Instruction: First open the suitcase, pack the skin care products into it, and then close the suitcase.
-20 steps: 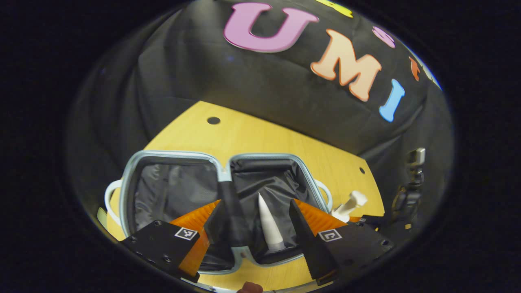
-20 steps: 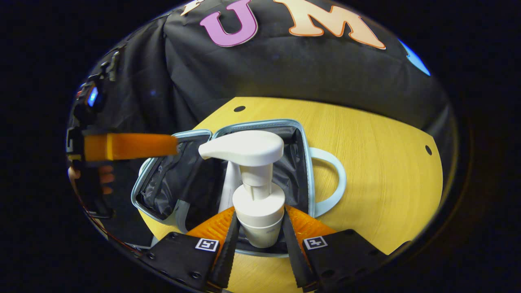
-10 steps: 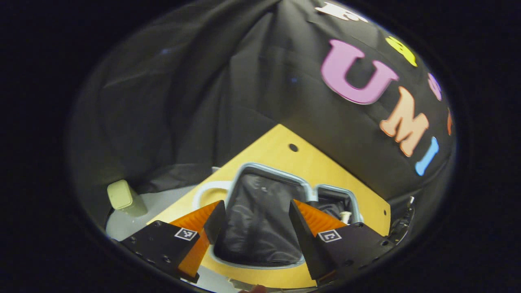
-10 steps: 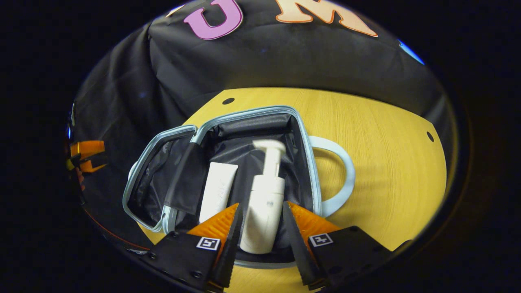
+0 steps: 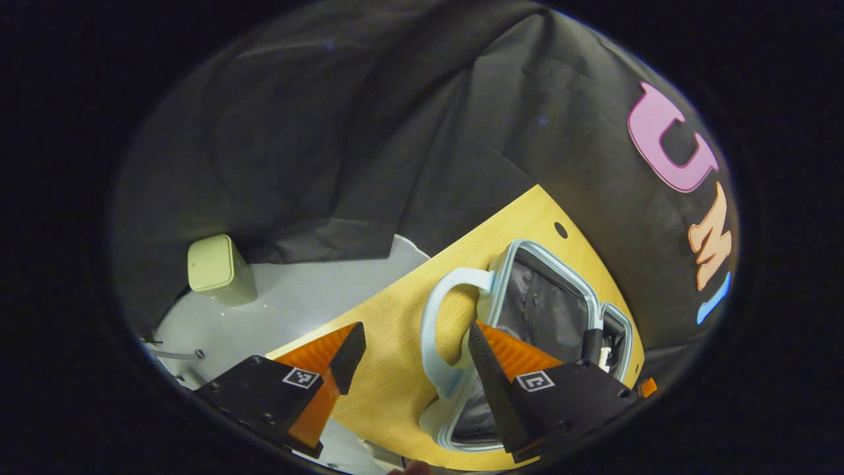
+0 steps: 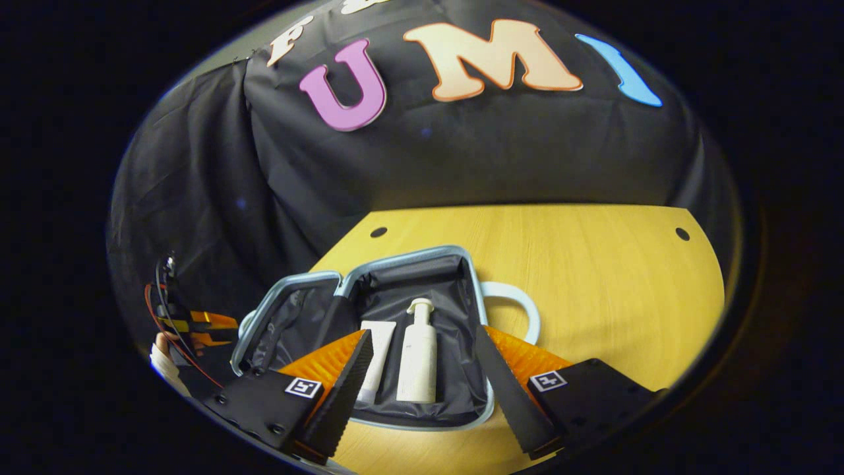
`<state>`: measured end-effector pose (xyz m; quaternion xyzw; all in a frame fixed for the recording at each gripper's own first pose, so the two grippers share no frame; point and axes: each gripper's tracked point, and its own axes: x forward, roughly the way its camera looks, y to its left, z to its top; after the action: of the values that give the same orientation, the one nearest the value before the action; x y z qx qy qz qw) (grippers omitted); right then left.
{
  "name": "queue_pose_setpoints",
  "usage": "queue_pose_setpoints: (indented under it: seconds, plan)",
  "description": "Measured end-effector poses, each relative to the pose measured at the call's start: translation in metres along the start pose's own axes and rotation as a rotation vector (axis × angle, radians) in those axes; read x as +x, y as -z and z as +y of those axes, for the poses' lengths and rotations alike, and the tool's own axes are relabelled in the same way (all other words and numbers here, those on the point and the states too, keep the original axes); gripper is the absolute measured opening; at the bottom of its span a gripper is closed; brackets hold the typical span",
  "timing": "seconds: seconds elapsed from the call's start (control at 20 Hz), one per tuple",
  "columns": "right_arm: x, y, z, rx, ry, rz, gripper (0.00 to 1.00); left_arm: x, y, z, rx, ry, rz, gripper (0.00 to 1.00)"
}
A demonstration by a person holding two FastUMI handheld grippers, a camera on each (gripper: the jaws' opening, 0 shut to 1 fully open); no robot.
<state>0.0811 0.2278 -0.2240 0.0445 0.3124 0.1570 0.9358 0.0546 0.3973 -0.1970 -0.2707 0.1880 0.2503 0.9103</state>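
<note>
Two grippers are at work here, and both hold nothing. The right gripper (image 6: 419, 382) hangs above the suitcase (image 6: 395, 330) with its fingers spread wide apart. The left gripper (image 5: 412, 359) is also spread, and its fingers stand on either side of the suitcase's pale handle (image 5: 438, 330) without touching it.

The suitcase lies flat and open on the table, its two halves side by side and the dark lining showing. In the half nearer to the right gripper lie the skin care products: a white pump bottle (image 6: 417, 353) and, just beside it, a white tube (image 6: 376, 359). Both rest inside the rim.

I judge that the packing step is finished and the closing step comes now. The next move probably calls for taking the empty half by its edge or its handle and folding it over the filled half, with care that the bottle does not roll out.

The yellow wooden table (image 6: 593, 277) carries the suitcase. Beyond the table's edge there is a grey floor (image 5: 297, 316) with a small pale bin (image 5: 221, 270) on it, well apart from the suitcase.
</note>
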Motion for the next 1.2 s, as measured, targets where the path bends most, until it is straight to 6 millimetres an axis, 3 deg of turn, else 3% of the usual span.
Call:
queue_pose_setpoints:
  seconds: [0.25,0.3,0.4,0.45,0.5,0.6,0.95,1.0,1.2]
  plan:
    - [-0.052,-0.023,-0.046,-0.004,0.112,-0.090,0.98,0.027,0.014,-0.005,-0.110,0.044,0.052,0.90]
    - [-0.061,-0.024,-0.057,-0.008,0.139,-0.095,0.98,0.031,0.015,-0.008,-0.133,0.058,0.057,0.83]
    - [-0.078,-0.022,-0.076,0.000,0.186,-0.093,0.94,0.041,0.020,-0.014,-0.172,0.102,0.082,0.60]
    - [-0.083,-0.021,-0.083,0.012,0.203,-0.094,0.98,0.042,0.024,-0.016,-0.184,0.121,0.093,0.50]
    - [-0.088,-0.020,-0.088,0.022,0.218,-0.097,0.98,0.043,0.024,-0.019,-0.197,0.142,0.096,0.22]
    - [-0.097,-0.019,-0.098,0.026,0.242,-0.101,0.98,0.052,0.023,-0.022,-0.206,0.154,0.094,0.05]
    - [-0.104,-0.015,-0.100,0.010,0.244,-0.097,0.94,0.031,0.014,-0.034,-0.139,0.141,0.078,0.02]
    - [-0.104,-0.015,-0.100,0.003,0.242,-0.097,0.98,0.025,0.010,-0.036,-0.130,0.139,0.073,0.02]
    - [-0.110,-0.018,-0.101,-0.012,0.240,-0.107,0.94,-0.018,-0.018,-0.065,-0.069,0.175,0.005,0.02]
